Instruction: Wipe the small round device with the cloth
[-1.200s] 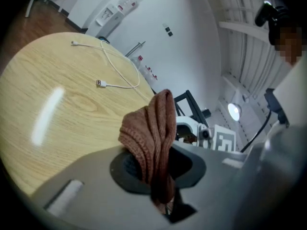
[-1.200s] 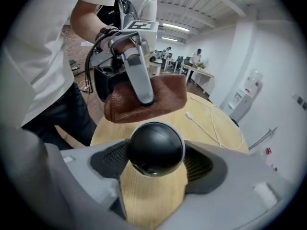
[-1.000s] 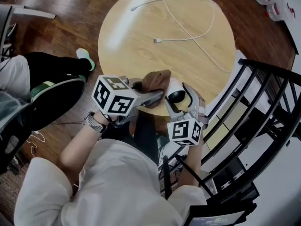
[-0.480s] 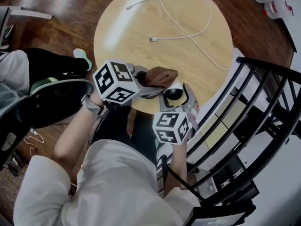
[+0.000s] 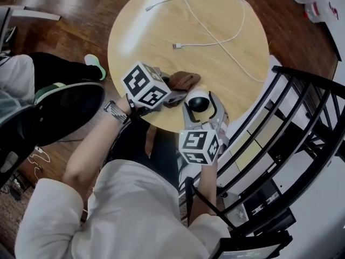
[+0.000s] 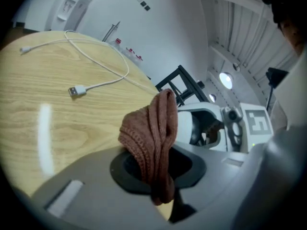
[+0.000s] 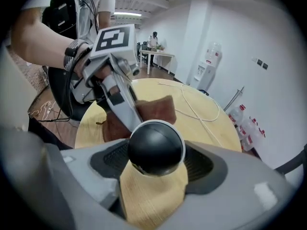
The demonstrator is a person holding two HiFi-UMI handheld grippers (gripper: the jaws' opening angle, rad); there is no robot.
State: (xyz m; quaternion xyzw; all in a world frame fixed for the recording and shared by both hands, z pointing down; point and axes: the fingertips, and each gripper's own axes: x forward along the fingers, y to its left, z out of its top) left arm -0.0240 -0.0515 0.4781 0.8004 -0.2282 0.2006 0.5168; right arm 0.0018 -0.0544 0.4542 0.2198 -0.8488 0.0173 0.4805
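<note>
The small round device [image 5: 199, 101] is a white shell with a black dome [image 7: 156, 148]. My right gripper [image 5: 201, 109] is shut on it near the table's front edge. A brown knitted cloth [image 5: 183, 82] hangs bunched between the jaws of my left gripper [image 5: 176, 93], which is shut on it. In the left gripper view the cloth [image 6: 152, 138] stands just left of the device [image 6: 194, 127], close to it; contact cannot be told. In the right gripper view the cloth [image 7: 153, 110] lies behind the dome, beside the left gripper's finger [image 7: 122, 104].
A round wooden table [image 5: 156, 31] carries a white USB cable [image 5: 215, 34]. A black metal rack [image 5: 302, 123] stands at the right. A black chair [image 5: 48, 117] and a person's legs are at the left. Bottles [image 5: 312, 1] sit on the floor at the far right.
My left gripper has swung right and forward with the cloth, nearer the device. My right gripper with the device has shifted slightly left and closer to the table.
</note>
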